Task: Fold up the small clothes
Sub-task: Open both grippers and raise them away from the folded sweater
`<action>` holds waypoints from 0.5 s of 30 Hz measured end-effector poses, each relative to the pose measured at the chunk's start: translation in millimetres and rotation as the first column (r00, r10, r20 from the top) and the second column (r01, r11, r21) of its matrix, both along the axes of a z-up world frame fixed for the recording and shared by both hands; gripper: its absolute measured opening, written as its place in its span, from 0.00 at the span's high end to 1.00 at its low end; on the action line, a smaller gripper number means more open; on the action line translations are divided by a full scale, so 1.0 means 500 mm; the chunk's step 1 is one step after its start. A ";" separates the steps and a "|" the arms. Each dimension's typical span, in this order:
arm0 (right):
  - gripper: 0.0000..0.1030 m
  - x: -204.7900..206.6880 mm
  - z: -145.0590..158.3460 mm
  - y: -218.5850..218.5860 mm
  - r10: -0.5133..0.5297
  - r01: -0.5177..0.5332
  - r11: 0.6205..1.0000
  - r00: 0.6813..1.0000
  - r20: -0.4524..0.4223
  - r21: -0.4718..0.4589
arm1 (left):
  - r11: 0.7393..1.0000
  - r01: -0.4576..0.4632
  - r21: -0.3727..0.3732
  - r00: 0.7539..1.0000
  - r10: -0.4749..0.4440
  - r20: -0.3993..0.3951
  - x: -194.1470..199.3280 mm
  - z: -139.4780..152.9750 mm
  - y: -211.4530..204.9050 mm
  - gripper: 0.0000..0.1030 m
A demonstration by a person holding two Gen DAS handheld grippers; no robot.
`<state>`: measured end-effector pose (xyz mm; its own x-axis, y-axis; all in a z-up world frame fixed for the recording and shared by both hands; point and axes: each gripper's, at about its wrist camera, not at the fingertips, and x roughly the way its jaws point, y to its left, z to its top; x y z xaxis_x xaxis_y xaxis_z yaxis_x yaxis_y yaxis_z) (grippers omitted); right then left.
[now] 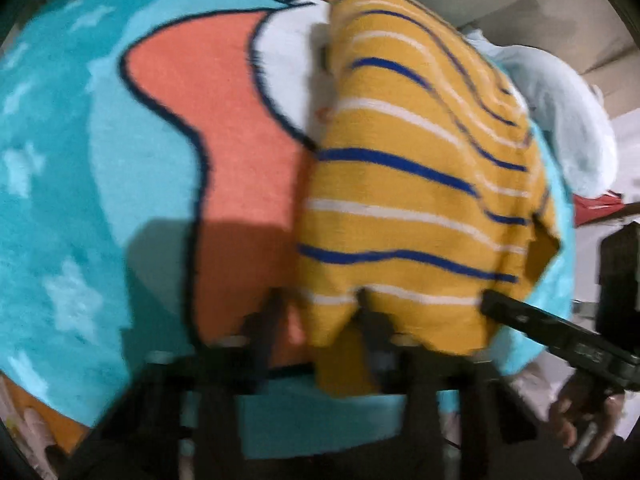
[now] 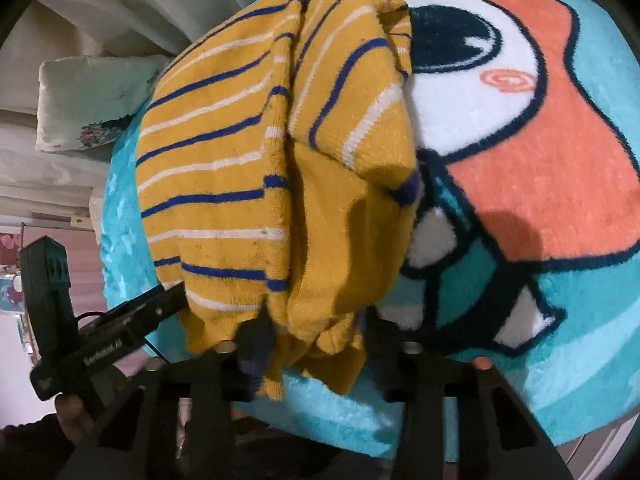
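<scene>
A yellow knit garment (image 1: 416, 184) with blue and white stripes lies folded on a turquoise cartoon blanket (image 1: 80, 160). In the blurred left wrist view its near hem sits between the fingers of my left gripper (image 1: 318, 312), which is shut on it. My right gripper (image 1: 494, 305) reaches the hem's right corner from the side. In the right wrist view the garment (image 2: 224, 184) is doubled lengthwise, and its bunched near edge is pinched in my right gripper (image 2: 314, 330). The left gripper (image 2: 176, 294) touches the garment's left corner there.
A white pillow (image 2: 92, 100) with a floral print lies beyond the blanket's (image 2: 560, 320) left edge. A pale blue soft item (image 1: 568, 120) and something red (image 1: 596, 204) sit past the blanket's right edge. A person's hand (image 1: 588, 420) holds the right gripper's handle.
</scene>
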<state>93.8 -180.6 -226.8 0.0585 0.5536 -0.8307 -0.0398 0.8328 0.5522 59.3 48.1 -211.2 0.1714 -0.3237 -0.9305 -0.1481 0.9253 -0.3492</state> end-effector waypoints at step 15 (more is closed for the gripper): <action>0.51 -0.036 0.099 -0.001 0.033 -0.021 0.993 0.994 0.102 -0.119 | 0.970 0.138 0.201 0.981 -0.161 0.105 -0.060 0.080 -0.018 0.60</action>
